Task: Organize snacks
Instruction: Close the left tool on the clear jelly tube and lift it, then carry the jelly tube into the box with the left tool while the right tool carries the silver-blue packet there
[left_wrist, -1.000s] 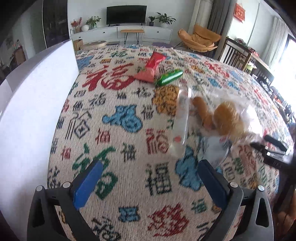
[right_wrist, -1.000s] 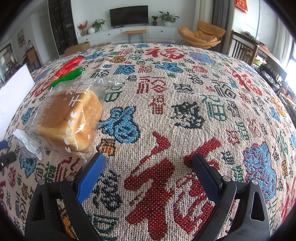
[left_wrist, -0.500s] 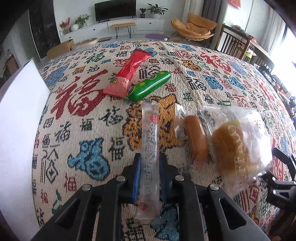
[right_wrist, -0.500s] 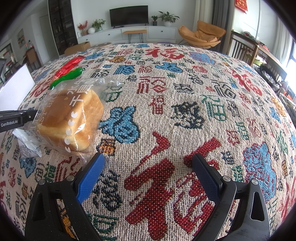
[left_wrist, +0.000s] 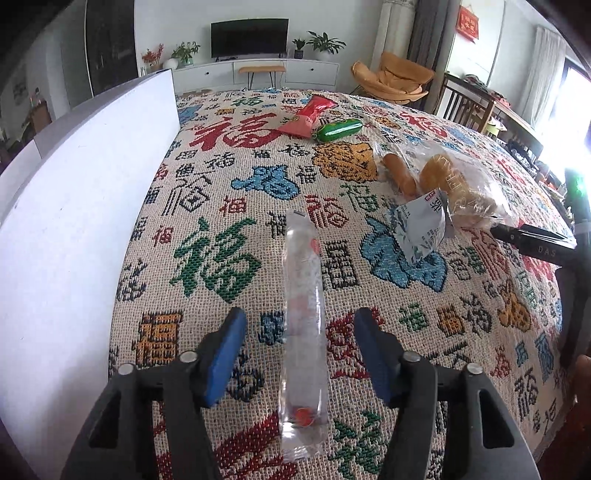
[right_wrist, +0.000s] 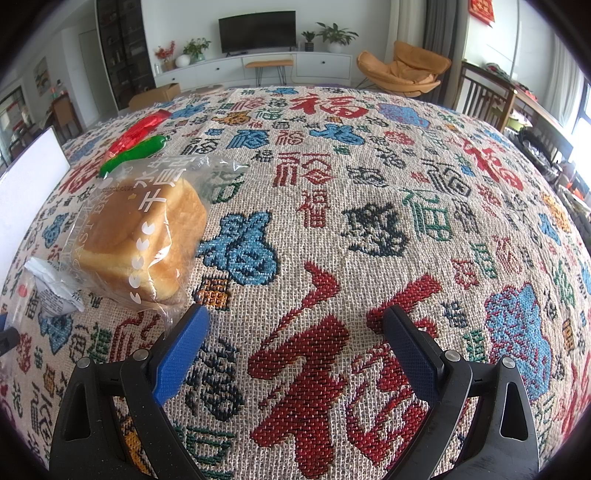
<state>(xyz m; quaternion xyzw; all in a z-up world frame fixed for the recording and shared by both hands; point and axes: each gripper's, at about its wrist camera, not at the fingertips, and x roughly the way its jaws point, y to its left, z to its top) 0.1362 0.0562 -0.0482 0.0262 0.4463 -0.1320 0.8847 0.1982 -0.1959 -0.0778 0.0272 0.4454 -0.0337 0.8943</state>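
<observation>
A long clear stick packet (left_wrist: 303, 314) lies flat on the patterned tablecloth (left_wrist: 221, 258), pointing away from me. My left gripper (left_wrist: 300, 321) straddles it with jaws opening; the blue pads (left_wrist: 225, 354) stand clear of the wrapper on both sides. Farther back lie a red packet (left_wrist: 308, 118) and a green packet (left_wrist: 338, 130). To the right sit a bagged bread loaf (left_wrist: 461, 184), a small wrapped roll (left_wrist: 400, 173) and a white-blue sachet (left_wrist: 421, 229). My right gripper (right_wrist: 295, 317) hovers open over bare cloth, the bread loaf (right_wrist: 140, 236) just to its left.
A tall white box (left_wrist: 81, 206) stands along the left edge of the table. The other tool's black body (left_wrist: 535, 243) shows at the right. Behind the table are chairs, a TV cabinet and an orange armchair.
The left gripper shut on the clear stick, carried it nearer and left toward the white box, then opened its jaws around it. The right gripper stayed still.
</observation>
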